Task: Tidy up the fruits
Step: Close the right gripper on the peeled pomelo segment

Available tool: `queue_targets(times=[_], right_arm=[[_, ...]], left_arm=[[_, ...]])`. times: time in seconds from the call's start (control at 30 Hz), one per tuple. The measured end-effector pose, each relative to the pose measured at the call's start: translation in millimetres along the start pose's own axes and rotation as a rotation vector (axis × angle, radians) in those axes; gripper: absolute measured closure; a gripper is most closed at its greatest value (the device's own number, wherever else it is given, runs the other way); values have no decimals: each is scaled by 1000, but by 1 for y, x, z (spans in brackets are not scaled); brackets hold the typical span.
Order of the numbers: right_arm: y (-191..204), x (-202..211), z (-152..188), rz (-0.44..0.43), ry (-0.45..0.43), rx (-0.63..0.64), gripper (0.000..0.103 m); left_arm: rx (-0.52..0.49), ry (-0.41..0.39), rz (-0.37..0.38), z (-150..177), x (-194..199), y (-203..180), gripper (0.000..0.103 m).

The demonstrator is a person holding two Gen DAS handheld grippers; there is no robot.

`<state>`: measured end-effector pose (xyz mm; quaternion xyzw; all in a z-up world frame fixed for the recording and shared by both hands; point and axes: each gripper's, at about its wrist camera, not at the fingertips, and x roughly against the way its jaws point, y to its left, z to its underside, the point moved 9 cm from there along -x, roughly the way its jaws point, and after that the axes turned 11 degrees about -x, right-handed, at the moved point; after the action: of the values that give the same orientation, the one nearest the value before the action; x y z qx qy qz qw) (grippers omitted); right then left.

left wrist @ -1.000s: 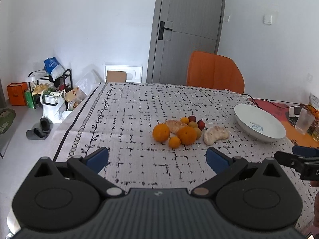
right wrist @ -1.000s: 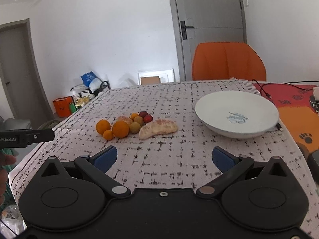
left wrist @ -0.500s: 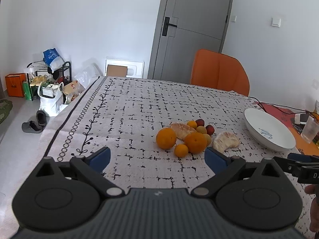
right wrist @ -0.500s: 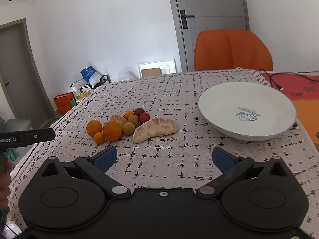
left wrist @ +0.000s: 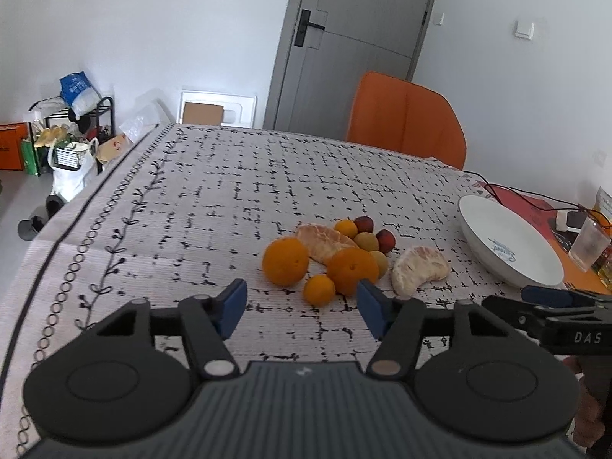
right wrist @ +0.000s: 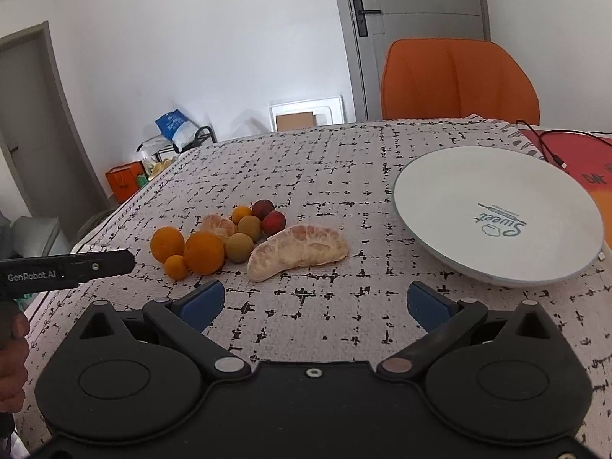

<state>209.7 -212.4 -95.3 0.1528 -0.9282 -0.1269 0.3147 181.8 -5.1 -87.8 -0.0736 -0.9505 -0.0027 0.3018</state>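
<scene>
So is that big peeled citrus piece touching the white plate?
Apart. In the right wrist view, bare tablecloth shows between the peeled citrus piece and the white plate; the left wrist view shows the same gap.

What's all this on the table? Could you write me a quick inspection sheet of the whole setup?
Surface: patterned tablecloth, flat.
Job's things: fruit pile of oranges, small round fruits and peeled citrus pieces; white bowl empty, apart from it.
Clutter: glass beyond the bowl.
Grippers: left gripper has just been closing, nothing between its jaws; right gripper wide open, empty.
Cables: black cable behind the bowl.
Surroundings: orange chair, grey door.
</scene>
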Motion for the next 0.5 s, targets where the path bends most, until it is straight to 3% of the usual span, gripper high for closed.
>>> queue_targets(times=[0.27,0.5], right_arm=[[1,-14,-4,-7,28,12,0],[0,-28,-4,-9,52,29,0]], left_arm=[[25,47,17,2,-20,-2,53],[31,74,29,2,-37,-6,56]])
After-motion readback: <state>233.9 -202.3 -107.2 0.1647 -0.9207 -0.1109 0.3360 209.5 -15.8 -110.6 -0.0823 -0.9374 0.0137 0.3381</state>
